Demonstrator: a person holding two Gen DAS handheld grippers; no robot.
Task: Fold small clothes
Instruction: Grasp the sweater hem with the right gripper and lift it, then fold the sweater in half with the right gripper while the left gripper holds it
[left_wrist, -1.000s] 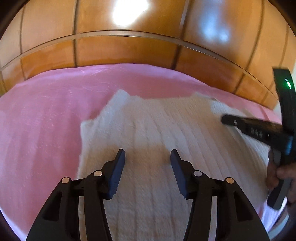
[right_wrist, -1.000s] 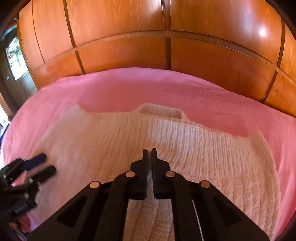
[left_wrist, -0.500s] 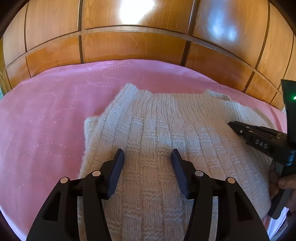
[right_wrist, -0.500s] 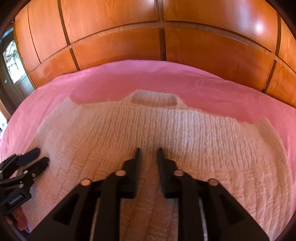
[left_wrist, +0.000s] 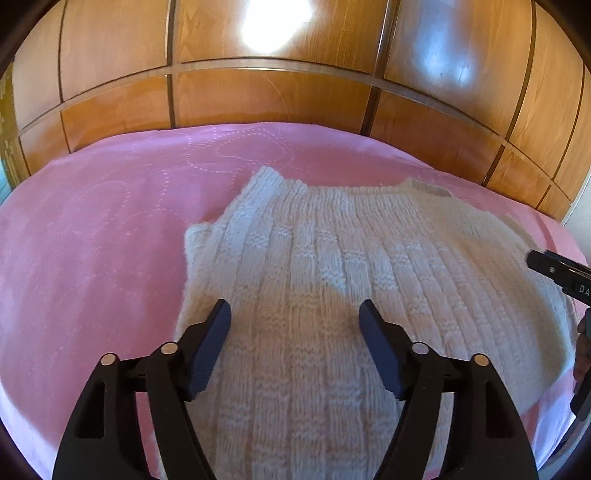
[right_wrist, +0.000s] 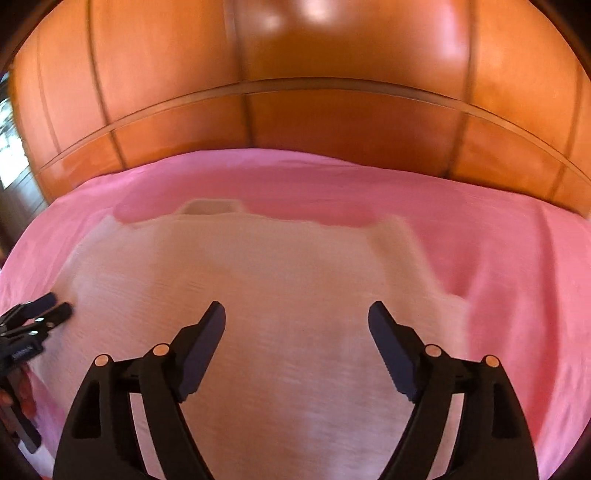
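Both the left gripper (left_wrist: 294, 314) and right gripper (right_wrist: 296, 315) have just opened and hold nothing above the sweater (left_wrist: 332, 295), so a shallow pinch could slip off the thick knit.

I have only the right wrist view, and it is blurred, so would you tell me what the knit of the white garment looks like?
Observer: The left wrist view is sharp: the white sweater has vertical ribs crossed by short textured bands.
Operator: Thank you. How does the left gripper stand?
Observer: The left gripper is open over the sweater, nothing between its fingers; its jaws have just been opening.
Operator: Is the pink cover plain?
Observer: No, the pink bedspread carries dotted, looping quilt stitching.
Operator: And my own gripper, from there?
Observer: Only a tip of the right gripper shows, at the sweater's right edge.
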